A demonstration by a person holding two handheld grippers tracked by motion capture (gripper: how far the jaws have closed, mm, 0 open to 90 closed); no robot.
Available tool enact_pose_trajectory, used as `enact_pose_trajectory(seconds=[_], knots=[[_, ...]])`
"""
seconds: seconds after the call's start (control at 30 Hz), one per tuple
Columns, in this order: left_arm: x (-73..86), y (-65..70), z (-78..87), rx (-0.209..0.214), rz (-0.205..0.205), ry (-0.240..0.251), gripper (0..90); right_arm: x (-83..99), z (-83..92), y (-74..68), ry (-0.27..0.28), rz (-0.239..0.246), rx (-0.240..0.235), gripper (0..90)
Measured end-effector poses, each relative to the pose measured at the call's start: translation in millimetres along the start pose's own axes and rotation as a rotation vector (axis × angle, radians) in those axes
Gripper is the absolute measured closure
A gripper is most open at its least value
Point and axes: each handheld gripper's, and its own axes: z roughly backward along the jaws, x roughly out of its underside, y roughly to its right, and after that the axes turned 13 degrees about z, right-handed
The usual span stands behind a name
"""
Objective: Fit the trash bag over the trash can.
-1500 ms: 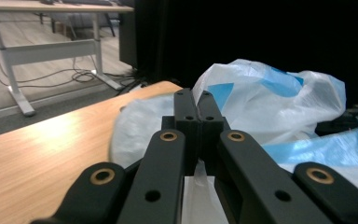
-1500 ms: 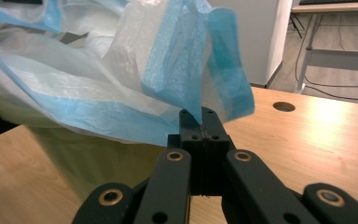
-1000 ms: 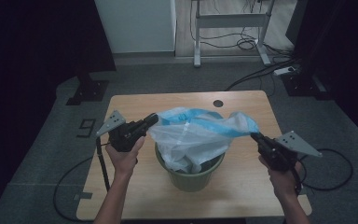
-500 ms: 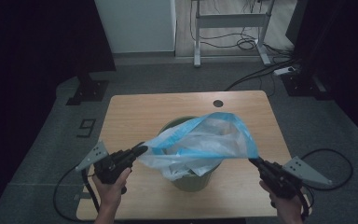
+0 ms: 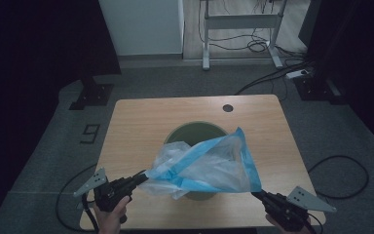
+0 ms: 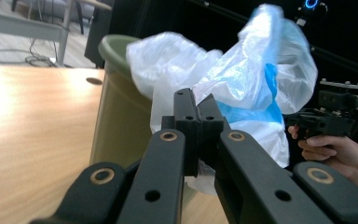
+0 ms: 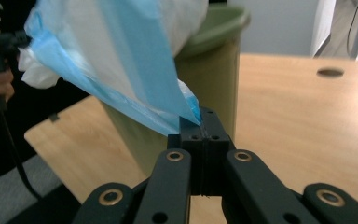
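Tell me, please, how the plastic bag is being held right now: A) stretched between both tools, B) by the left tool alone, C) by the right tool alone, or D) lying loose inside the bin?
A: the left tool pinches one corner of the bag and the right tool pinches the other, so it spans between them over the green bin.
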Motion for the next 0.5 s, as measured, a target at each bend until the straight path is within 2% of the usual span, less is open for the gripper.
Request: enact_pose_trajectory(seconds=[0.17, 0.23, 0.3, 0.43, 0.5], knots=[[5.0, -9.1, -3.5, -0.019, 0.018, -0.036, 89.5, 10.5, -10.4, 4.3, -0.063, -0.016, -0.001, 89.3], [4.9, -12.3, -8.5, -0.025, 0.021, -0.046, 89.5, 9.5, -15.5, 10.0, -0.072, -0.034, 0.011, 89.3], [3.0, -12.7, -13.1, -0.021, 0.016, -0.060, 86.8, 5.4, -20.7, 14.1, -0.082, -0.019, 0.036, 89.2], [-3.7, -1.2, -14.9, -0.033, -0.031, -0.034, 63.8, -2.8, -28.1, 20.6, -0.081, -0.010, 0.069, 89.2], [-9.1, 8.2, -14.9, -0.052, -0.071, -0.037, 49.5, -7.2, -29.9, 21.5, -0.070, -0.007, 0.077, 89.1]])
